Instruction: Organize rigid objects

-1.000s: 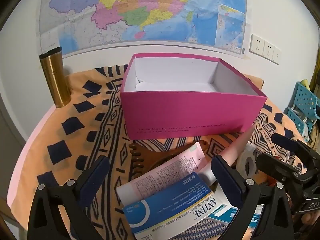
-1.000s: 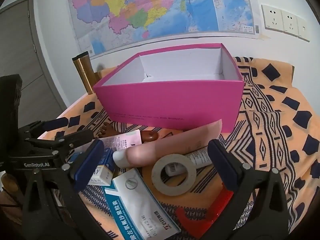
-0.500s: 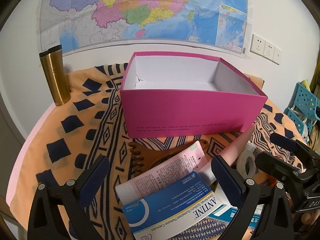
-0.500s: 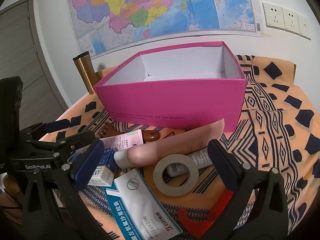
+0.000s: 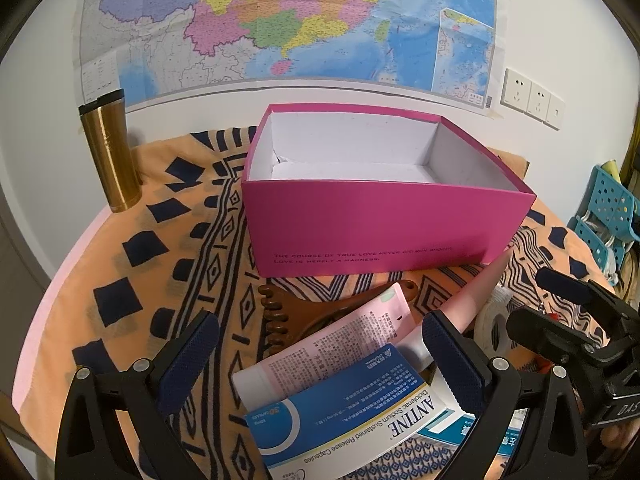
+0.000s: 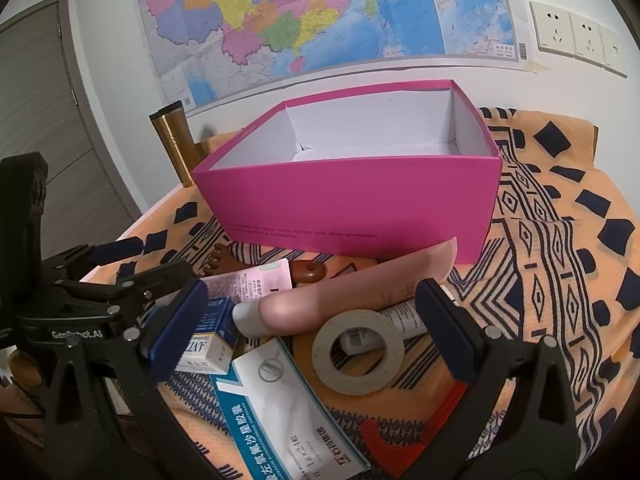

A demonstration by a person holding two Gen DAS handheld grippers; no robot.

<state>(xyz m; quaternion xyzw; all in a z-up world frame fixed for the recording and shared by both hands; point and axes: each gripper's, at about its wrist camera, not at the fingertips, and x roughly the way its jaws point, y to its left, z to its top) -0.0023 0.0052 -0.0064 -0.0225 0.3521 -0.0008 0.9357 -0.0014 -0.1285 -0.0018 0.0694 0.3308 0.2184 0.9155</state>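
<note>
An open magenta box [image 5: 376, 224] with a white inside stands on the patterned cloth; it also shows in the right wrist view [image 6: 352, 200]. In front of it lies a pile: a blue and white medicine carton [image 5: 352, 420], a pink tube [image 5: 332, 344], a brown wooden comb [image 5: 292, 316], a long pink tube [image 6: 360, 284], a tape ring [image 6: 358, 351], a white and blue carton [image 6: 292, 412] and a red piece [image 6: 404, 436]. My left gripper [image 5: 320, 364] is open above the cartons. My right gripper [image 6: 312, 328] is open above the tape ring. Both are empty.
A gold metal tumbler [image 5: 108, 156] stands at the back left by the wall. A map hangs on the wall behind. A blue perforated rack [image 5: 608, 208] is off the table's right side. A grey door [image 6: 48, 128] is at the left.
Both grippers have drifted slightly; the view of the box and pile has shifted a little. Nothing was taken hold of or moved.
</note>
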